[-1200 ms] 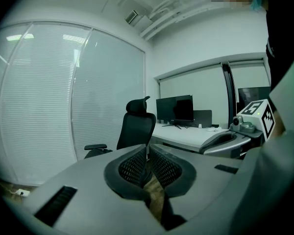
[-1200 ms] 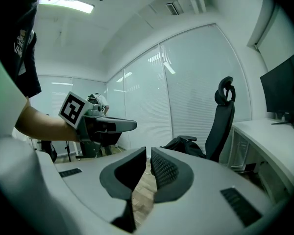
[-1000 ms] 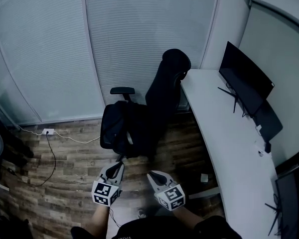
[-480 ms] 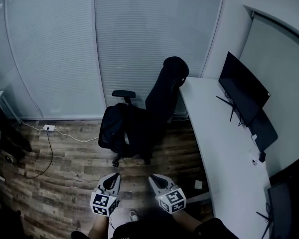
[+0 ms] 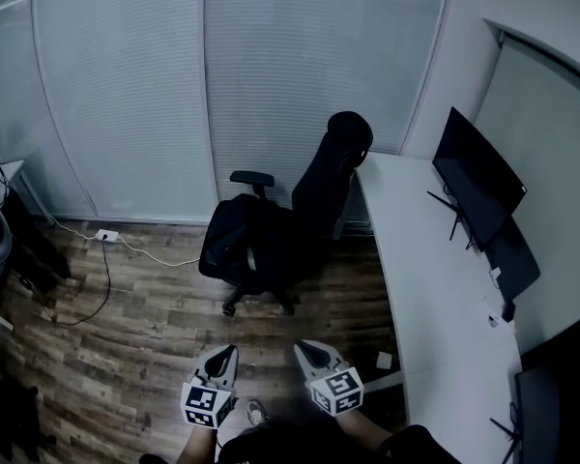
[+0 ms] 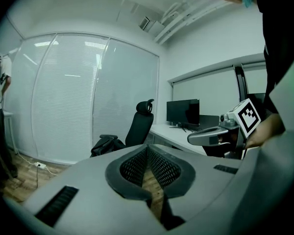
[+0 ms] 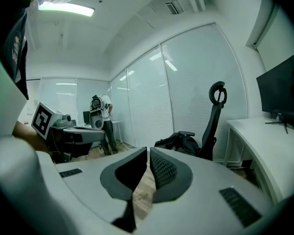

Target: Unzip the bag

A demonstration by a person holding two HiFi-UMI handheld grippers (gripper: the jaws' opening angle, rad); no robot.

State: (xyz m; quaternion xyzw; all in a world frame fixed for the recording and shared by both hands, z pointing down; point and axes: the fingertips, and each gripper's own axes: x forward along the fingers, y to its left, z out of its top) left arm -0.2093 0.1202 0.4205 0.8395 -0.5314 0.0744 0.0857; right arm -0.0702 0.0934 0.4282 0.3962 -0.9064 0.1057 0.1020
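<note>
A black bag (image 5: 234, 235) lies slumped on the seat of a black office chair (image 5: 324, 187), and its zip is too small to make out. Both grippers hang low over the wooden floor, well short of the chair. The left gripper (image 5: 227, 352) is shut with nothing between its jaws, and so is the right gripper (image 5: 301, 346). In the left gripper view the bag (image 6: 107, 143) sits far beyond the closed left gripper (image 6: 147, 149). The right gripper view shows the bag (image 7: 179, 142) ahead of the right gripper (image 7: 148, 151), also at a distance.
A long white desk (image 5: 435, 288) with dark monitors (image 5: 474, 182) runs along the right. A power strip with its cable (image 5: 106, 235) lies on the floor at left. Blinds cover the wall behind the chair. A person (image 7: 100, 116) stands far off.
The head view has shifted a little. Both grippers now sit lower in the picture, slightly farther from the chair and bag. The bag has not moved.
</note>
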